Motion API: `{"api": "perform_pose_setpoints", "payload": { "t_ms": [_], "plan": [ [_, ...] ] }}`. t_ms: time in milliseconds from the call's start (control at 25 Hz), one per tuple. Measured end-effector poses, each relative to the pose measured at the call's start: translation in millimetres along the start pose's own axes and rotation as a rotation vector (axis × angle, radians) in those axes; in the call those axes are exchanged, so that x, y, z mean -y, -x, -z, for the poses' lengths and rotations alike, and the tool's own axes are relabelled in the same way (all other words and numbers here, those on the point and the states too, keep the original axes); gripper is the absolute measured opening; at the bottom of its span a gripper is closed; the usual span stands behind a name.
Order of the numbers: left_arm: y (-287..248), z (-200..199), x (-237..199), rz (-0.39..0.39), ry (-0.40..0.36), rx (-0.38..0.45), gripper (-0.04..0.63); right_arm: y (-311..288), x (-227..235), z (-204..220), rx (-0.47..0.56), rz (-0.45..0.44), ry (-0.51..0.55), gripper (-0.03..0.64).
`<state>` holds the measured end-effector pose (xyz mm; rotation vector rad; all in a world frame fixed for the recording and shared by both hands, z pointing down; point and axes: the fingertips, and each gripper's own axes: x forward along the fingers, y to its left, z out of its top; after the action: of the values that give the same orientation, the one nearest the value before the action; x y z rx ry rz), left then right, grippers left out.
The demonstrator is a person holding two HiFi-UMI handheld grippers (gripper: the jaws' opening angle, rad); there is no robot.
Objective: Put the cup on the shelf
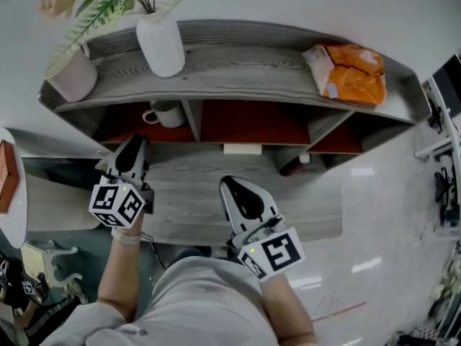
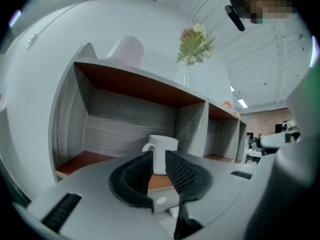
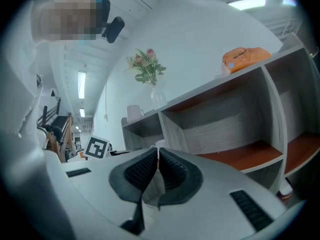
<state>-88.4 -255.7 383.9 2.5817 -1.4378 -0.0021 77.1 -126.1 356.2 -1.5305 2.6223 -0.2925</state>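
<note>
A white cup [image 1: 167, 114] with its handle to the left stands upright on the red-brown floor of the shelf's [image 1: 238, 85] left compartment. In the left gripper view the cup [image 2: 163, 143] shows beyond the jaws, apart from them. My left gripper [image 1: 134, 144] sits just in front of that compartment, jaws a little apart with nothing between them [image 2: 159, 159]. Further right and nearer to me, my right gripper [image 1: 232, 184] hovers over the lower grey board, its jaws [image 3: 158, 154] closed together and empty.
On the shelf's top stand a pinkish pot [image 1: 72, 74], a white vase with a plant [image 1: 161, 45] and an orange bag [image 1: 351, 73]. A dark bottle-like thing [image 1: 294, 166] lies under the right compartment. A round white table [image 1: 13, 207] is at the far left.
</note>
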Motion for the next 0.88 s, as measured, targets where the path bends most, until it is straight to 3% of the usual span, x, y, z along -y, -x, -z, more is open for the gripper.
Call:
{"api": "perform_pose_setpoints", "payload": {
  "t_ms": [320, 560, 880],
  "plan": [
    [57, 5, 18, 0.001, 0.04, -0.012, 0.069, -25, -23, 0, -0.011, -0.131, -0.015, 0.023],
    [89, -5, 21, -0.036, 0.042, 0.004, 0.041, -40, -48, 7, -0.044, -0.233, 0.006, 0.023],
    [113, -6, 33, -0.02, 0.038, -0.009, 0.021, -57, -74, 18, -0.08, -0.339, 0.001, 0.023]
  ]
}}
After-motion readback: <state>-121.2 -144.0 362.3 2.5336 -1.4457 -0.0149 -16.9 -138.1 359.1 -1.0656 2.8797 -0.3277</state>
